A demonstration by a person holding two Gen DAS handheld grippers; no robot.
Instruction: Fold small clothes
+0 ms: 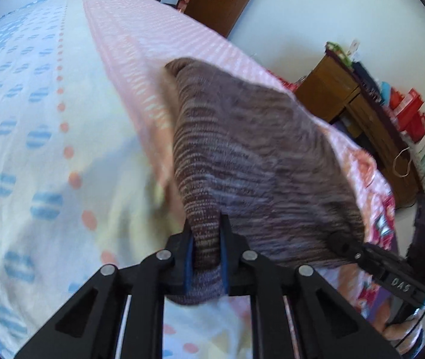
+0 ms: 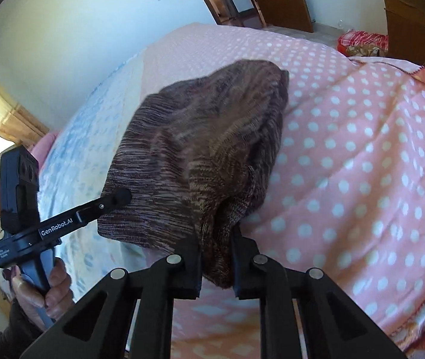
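Between both grippers, knit garment (image 1: 251, 161) stretched crosswise

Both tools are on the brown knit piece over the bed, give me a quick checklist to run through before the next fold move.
1. Left tool shut on the brown knit garment: ok, fabric is pinched between its pads.
2. Right tool shut on the same garment: ok, a bunched edge sits between its pads.
3. Two tools apart on the near edge, not tangled: ok.
4. Garment spread flat between the grips: not ok, it bunches and folds near the right tool.
5. Far end resting on the pink dotted blanket: cannot tell, the picture is blurred.
6. Open blanket beyond the garment to fold onto: ok.
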